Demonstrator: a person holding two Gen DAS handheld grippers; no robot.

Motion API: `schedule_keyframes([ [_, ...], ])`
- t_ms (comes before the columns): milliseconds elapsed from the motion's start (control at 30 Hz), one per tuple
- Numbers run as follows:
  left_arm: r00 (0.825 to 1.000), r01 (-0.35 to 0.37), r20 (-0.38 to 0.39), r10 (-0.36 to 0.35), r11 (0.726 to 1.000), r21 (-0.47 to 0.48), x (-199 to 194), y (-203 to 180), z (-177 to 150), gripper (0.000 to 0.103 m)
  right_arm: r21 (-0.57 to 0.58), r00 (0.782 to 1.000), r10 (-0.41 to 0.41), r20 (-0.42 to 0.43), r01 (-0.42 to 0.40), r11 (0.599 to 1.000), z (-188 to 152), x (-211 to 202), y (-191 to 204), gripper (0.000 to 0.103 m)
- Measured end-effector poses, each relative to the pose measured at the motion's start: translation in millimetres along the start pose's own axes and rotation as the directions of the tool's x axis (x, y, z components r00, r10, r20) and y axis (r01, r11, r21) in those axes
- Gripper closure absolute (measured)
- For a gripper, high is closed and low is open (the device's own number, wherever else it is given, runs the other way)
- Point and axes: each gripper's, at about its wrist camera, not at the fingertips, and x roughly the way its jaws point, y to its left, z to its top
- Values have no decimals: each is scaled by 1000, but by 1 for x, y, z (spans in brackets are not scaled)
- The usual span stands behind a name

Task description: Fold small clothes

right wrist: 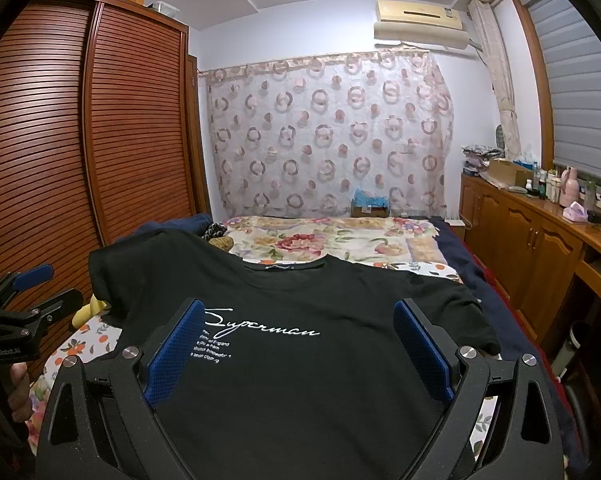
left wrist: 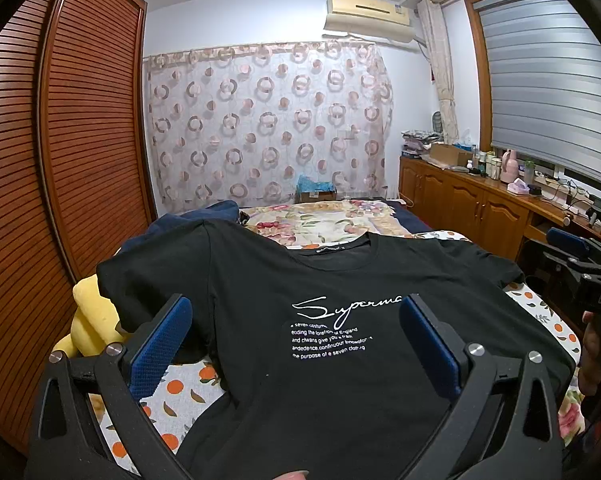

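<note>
Your black T-shirt [left wrist: 320,360] lies spread face up on the bed [left wrist: 180,388], collar away from you, its white script print readable across the chest. The shirt covers the near end of the orange-patterned sheet [left wrist: 172,392]; a floral quilt [right wrist: 332,240] lies beyond the collar, and a dark blue garment [left wrist: 188,220] is bunched by the far left shoulder. A yellow soft toy [left wrist: 88,320] sits just beside the left sleeve, at the bed's edge next to the slatted wardrobe [left wrist: 60,160].

Your left tongs [left wrist: 296,320] hover over the shirt's chest with the blue pads [left wrist: 160,344] spread wide and nothing clamped; the print shows between them. Your right tongs [right wrist: 298,324] hang the same way, pads wide apart over the shirt's middle, gripping nothing. Whether either pair touches the cloth you cannot tell from these views.

In the left wrist view your right hand [left wrist: 592,344] shows at the right edge, wrapped around its handle. In the right wrist view the left tongs appear at the left edge, jaws apart, off the shirt's sleeve side.

A patterned curtain [right wrist: 328,132] hangs on the far wall, and a wooden cabinet [right wrist: 532,240] runs along the right under the window blind [left wrist: 548,92]
</note>
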Motion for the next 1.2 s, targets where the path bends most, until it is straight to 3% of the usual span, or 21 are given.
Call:
schedule_keyframes([
  [733,1000,0,12,0,1000,3,-6,0,9,0,-1,1000,0,2,0,1000,0,0,0,7],
  [900,1000,-2,20,2,1000,-2,-19,1,35,0,-3,1000,-1,2,1,1000,0,0,0,7],
  [1200,1000,-4,25,4,1000,-1,-19,0,33,0,-3,1000,-1,3,1,1000,0,-1,0,7],
])
